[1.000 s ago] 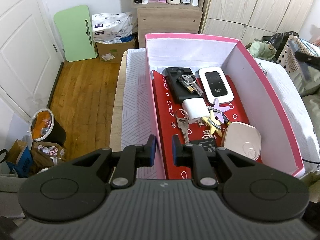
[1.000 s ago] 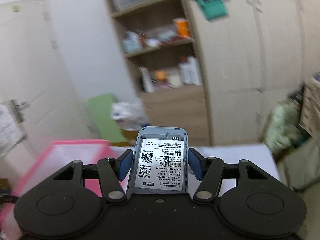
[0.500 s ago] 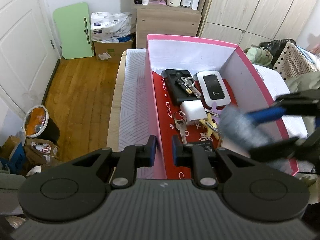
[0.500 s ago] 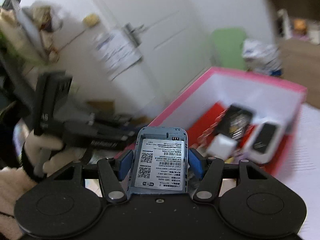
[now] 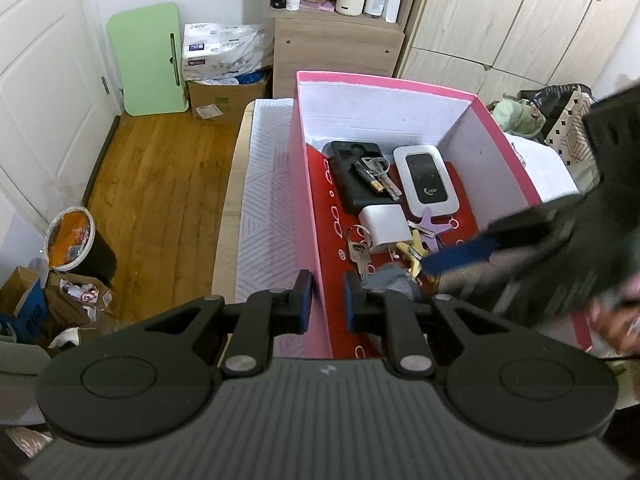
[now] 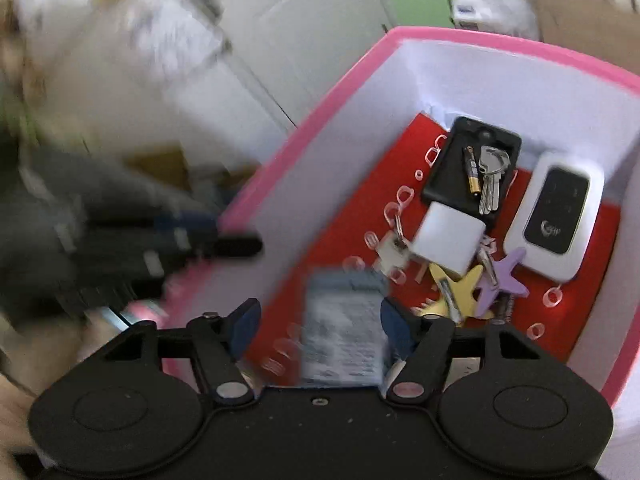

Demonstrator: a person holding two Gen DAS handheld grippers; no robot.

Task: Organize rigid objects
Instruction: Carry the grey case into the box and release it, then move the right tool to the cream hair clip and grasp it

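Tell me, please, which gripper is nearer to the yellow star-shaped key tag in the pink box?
Right. The right gripper is inside the pink box, just beside the yellow star tag. The left gripper sits at the box's near wall, farther off.

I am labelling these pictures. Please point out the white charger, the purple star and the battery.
white charger (image 6: 448,236), right wrist view, top face.
purple star (image 6: 505,278), right wrist view, centre.
battery (image 6: 472,170), right wrist view, middle of its body.

A green board (image 5: 149,60) leans by a cardboard box (image 5: 224,94); bin (image 5: 78,246) nearby.
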